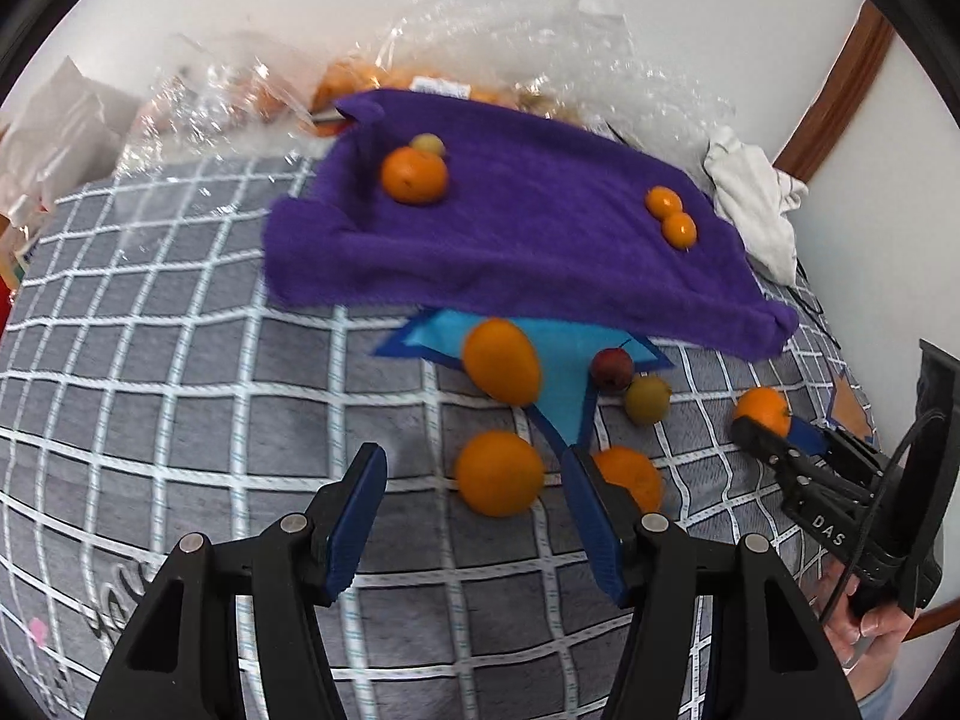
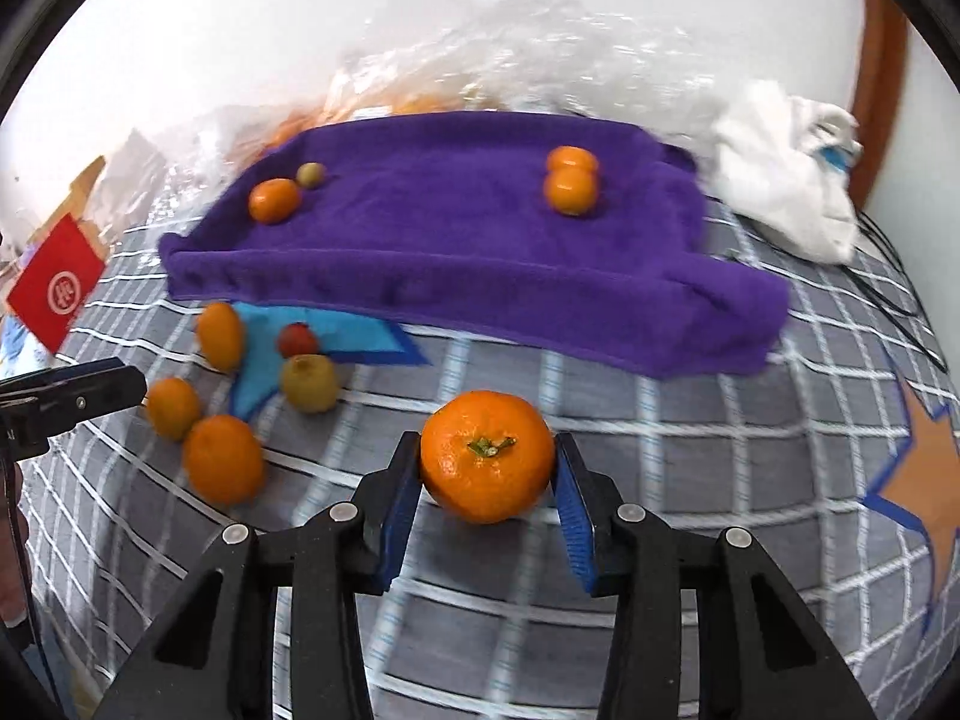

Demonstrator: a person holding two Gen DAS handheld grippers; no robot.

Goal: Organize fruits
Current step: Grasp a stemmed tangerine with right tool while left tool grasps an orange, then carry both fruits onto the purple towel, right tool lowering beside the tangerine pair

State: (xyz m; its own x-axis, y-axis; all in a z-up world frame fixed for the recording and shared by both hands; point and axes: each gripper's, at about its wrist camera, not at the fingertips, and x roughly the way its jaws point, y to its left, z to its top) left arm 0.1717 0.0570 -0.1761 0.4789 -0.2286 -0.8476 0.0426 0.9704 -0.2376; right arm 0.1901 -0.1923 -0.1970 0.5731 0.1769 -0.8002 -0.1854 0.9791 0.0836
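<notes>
Right tool (image 2: 487, 483) brackets tangerine (image 2: 487, 456), purple towel (image 2: 480, 240) beyond.

The letters "DAS" stand in white on the black body of the right gripper (image 1: 774, 429), readable in the left wrist view. A red packet (image 2: 57, 288) at the left edge of the right wrist view bears a round white emblem with a character inside, too blurred to read. A white label (image 1: 440, 86) on the clear plastic bag (image 1: 420, 48) carries print too small to make out.
</notes>
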